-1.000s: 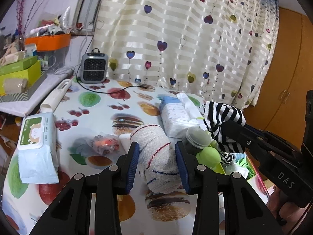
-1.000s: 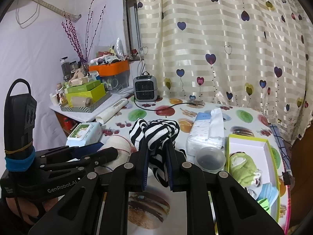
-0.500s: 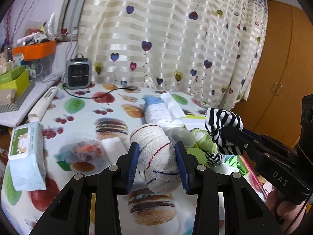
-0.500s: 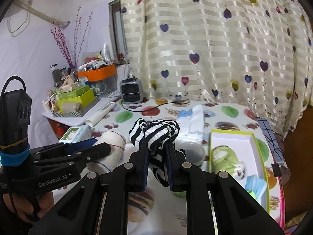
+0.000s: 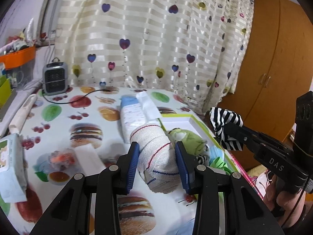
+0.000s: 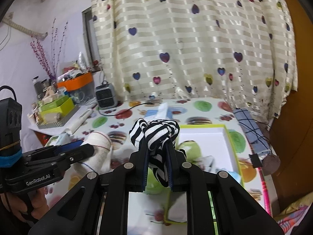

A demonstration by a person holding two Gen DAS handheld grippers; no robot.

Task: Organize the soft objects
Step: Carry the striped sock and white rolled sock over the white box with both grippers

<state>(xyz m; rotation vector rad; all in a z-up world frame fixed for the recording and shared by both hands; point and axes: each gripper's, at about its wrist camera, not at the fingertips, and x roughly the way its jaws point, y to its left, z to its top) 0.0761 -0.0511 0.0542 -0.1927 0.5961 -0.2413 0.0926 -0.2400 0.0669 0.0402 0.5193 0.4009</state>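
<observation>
Right now what matters to me is where the open box (image 6: 228, 137) lies from my two loads: in the right wrist view it sits on the table ahead and just to the right of the right gripper (image 6: 157, 154), its long axis running away from me toward the curtain (image 6: 195, 39). The far half of its white floor is bare, while a green plush toy (image 5: 185, 139) and some bright bits fill the near end. I judge the right hand the nearer one; the left has to cross toward the right to reach the box. The right gripper has its jaws drawn narrow, pinched on the black-and-white striped cloth (image 6: 156, 131), which bunches above the fingertips and hangs below them. The left gripper (image 5: 157, 156) stands about half open, its blue pads (image 5: 133, 162) pressed on either side of the rolled white sock bundle (image 5: 158, 156), whose length points forward along the fingers. Both loads are clear of the tabletop.
</observation>
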